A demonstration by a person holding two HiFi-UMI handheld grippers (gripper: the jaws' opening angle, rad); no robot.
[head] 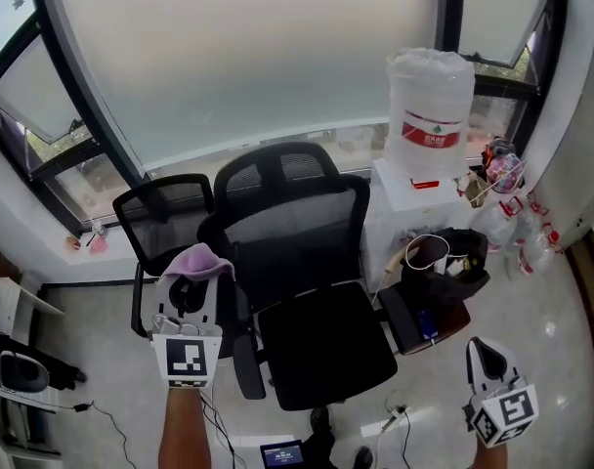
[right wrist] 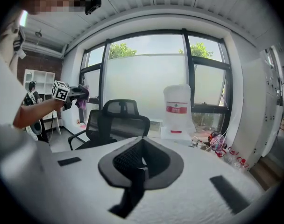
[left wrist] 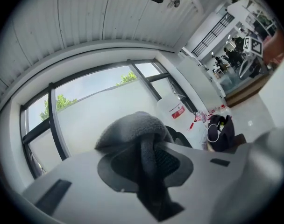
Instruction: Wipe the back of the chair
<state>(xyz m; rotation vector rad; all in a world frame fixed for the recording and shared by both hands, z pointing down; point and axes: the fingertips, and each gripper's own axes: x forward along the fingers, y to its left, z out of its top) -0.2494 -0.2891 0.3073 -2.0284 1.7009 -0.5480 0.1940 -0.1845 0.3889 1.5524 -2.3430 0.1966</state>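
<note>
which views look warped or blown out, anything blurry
Head view: the window glares white and looks bowed. Left gripper view: heavy fisheye, dark corners, the cloth close up looks soft. Right gripper view: fisheye too, chair backlit.

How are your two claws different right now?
The left claw is shut on a purple cloth; the right claw is shut with nothing in it. The left claw is held close beside the black chair; the right claw is off to the other side, well away from it. Both are white, and each has a marker cube with black squares on it.
</note>
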